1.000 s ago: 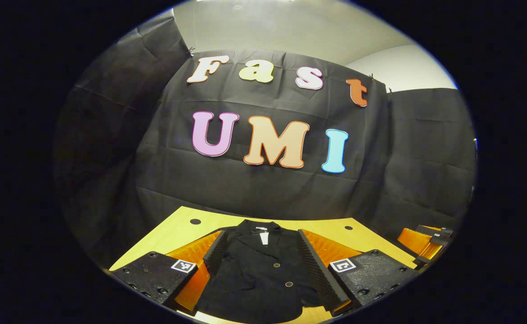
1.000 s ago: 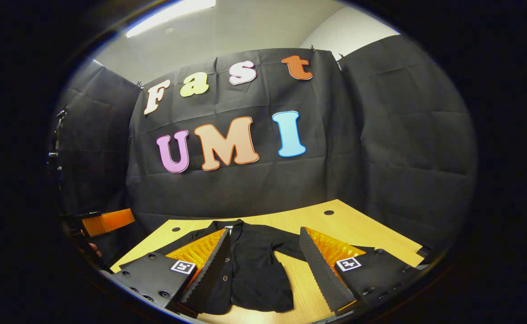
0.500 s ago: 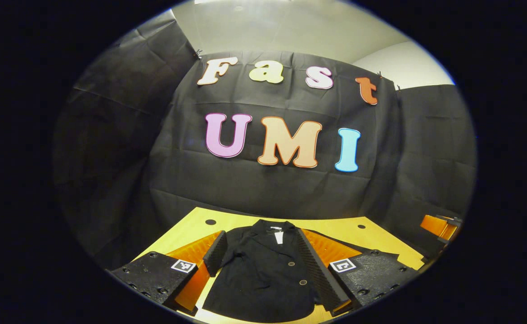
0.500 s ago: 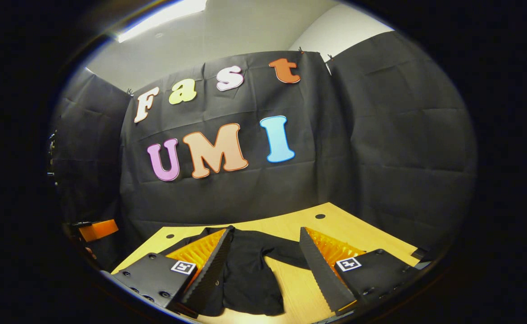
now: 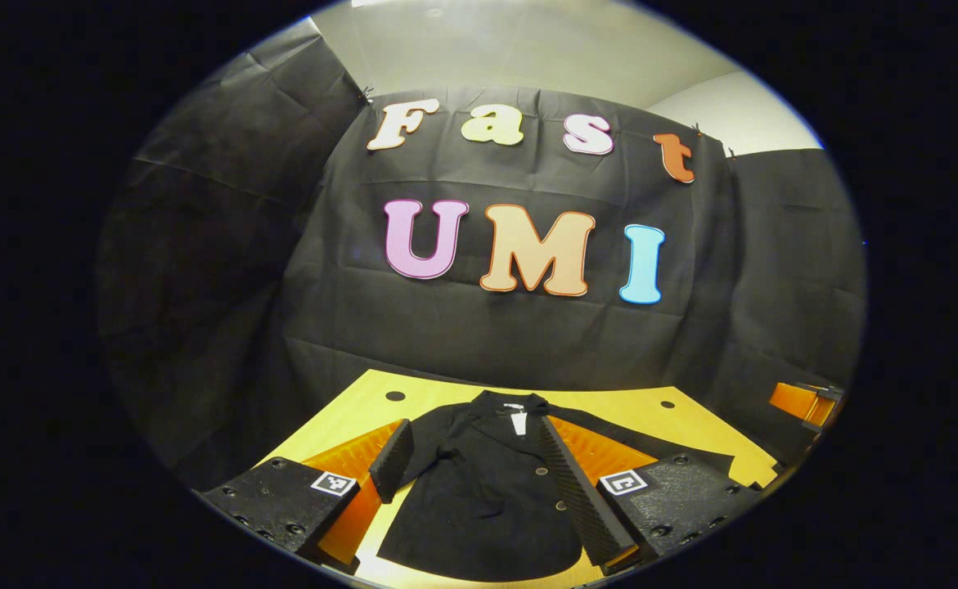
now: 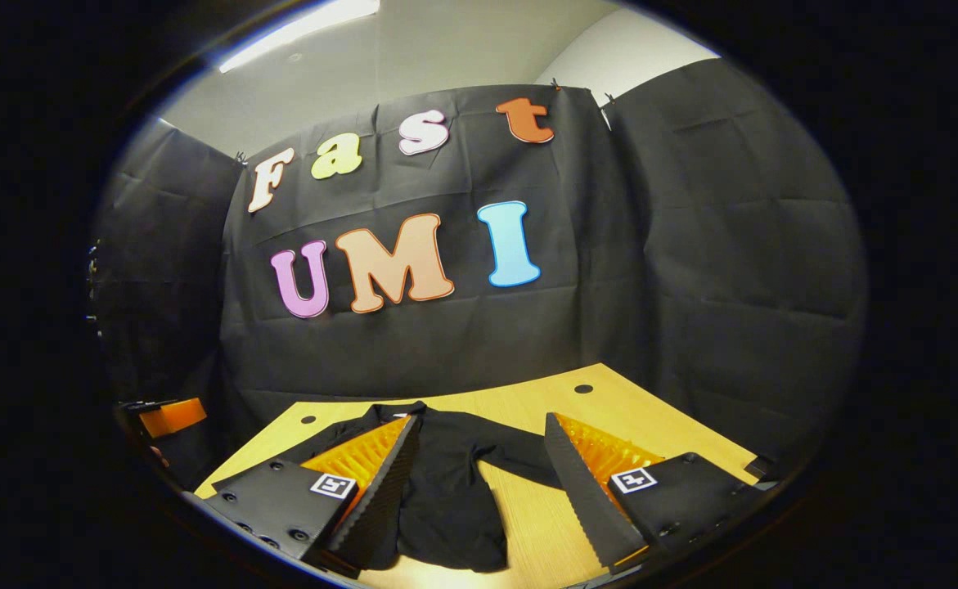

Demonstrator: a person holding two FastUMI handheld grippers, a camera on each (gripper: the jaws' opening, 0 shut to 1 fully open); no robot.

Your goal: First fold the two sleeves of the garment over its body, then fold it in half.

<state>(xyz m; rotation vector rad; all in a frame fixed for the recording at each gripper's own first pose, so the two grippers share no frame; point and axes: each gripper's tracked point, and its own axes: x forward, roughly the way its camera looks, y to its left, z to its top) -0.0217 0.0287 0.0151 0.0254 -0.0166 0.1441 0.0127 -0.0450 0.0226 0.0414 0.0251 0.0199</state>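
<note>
A black buttoned jacket (image 5: 487, 499) lies flat on the wooden table (image 5: 348, 409), collar toward the far wall, a white tag at its neck. My left gripper (image 5: 470, 446) hovers open above the jacket's body, its fingers spread to either side of it and holding nothing. In the right gripper view the jacket (image 6: 446, 499) lies with one short sleeve (image 6: 519, 462) stretched out to the right. My right gripper (image 6: 479, 438) is open above that sleeve side with nothing between its fingers. The other gripper shows as an orange part at the far right (image 5: 802, 401) of the left gripper view and at the far left (image 6: 169, 415) of the right one.
The wooden table (image 6: 609, 401) has small round holes (image 6: 583, 388) near its far edge, which runs along the black cloth wall. Bare wood lies to the right of the jacket's sleeve.
Both views have shifted slightly: the left gripper has drifted left and back, so more of the jacket's hem shows. The right gripper has drifted right. Both stay open.
</note>
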